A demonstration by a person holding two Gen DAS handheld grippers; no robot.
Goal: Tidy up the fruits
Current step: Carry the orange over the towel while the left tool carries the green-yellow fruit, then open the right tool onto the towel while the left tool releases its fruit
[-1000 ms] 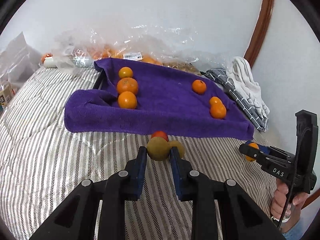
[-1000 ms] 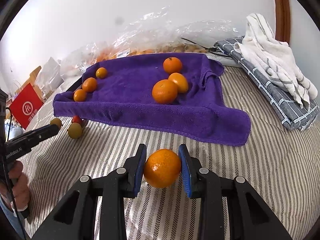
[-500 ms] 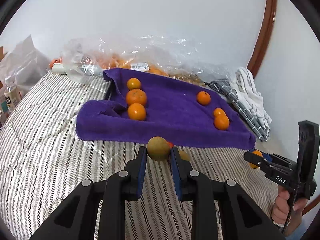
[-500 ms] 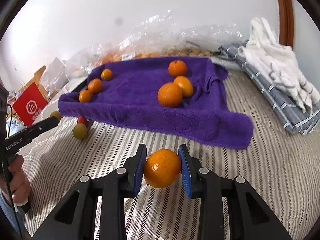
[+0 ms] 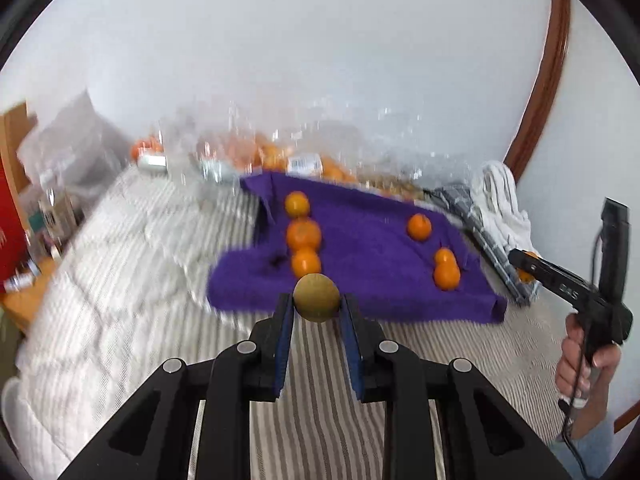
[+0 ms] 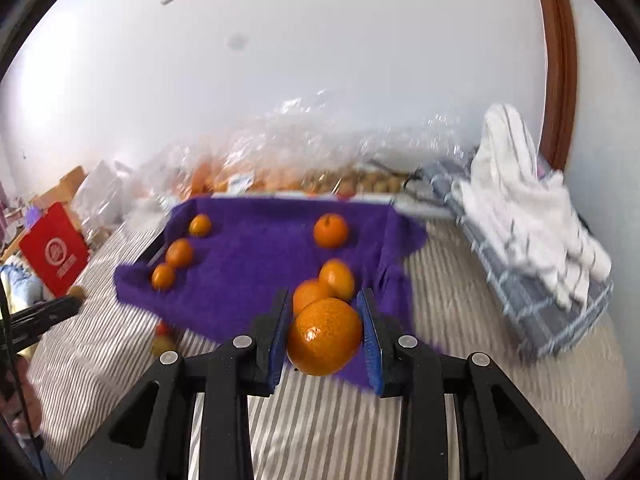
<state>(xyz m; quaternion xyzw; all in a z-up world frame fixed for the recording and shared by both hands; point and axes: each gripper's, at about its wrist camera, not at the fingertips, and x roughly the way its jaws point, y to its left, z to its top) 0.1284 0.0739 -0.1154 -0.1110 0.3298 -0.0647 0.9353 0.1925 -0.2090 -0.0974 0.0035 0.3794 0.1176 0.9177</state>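
My left gripper [image 5: 316, 309] is shut on a small yellow-green fruit [image 5: 317, 297], held in the air before the near edge of the purple towel [image 5: 372, 248]. My right gripper [image 6: 324, 330] is shut on an orange [image 6: 324, 336], raised over the towel's [image 6: 256, 264] near right corner. On the towel lie two rows of oranges: three on its left side [image 5: 303, 234] and three on its right [image 5: 446, 274]. Seen from the left wrist view, the right gripper [image 5: 524, 266] is at the far right with the orange in it. A red fruit [image 6: 162, 329] and a yellow-green one [image 6: 162, 345] rest on the bed by the towel's left front.
The striped quilt [image 5: 120, 264] covers the bed. Clear plastic bags of fruit [image 6: 256, 168] lie along the wall behind the towel. A white cloth [image 6: 524, 200] on a grey checked cloth [image 6: 532, 304] sits to the right. A red box [image 6: 54, 250] stands at the left.
Both grippers have risen from the quilt with their fruit and moved toward the towel. The red and yellow-green fruits left on the bed are now hidden in the left wrist view.
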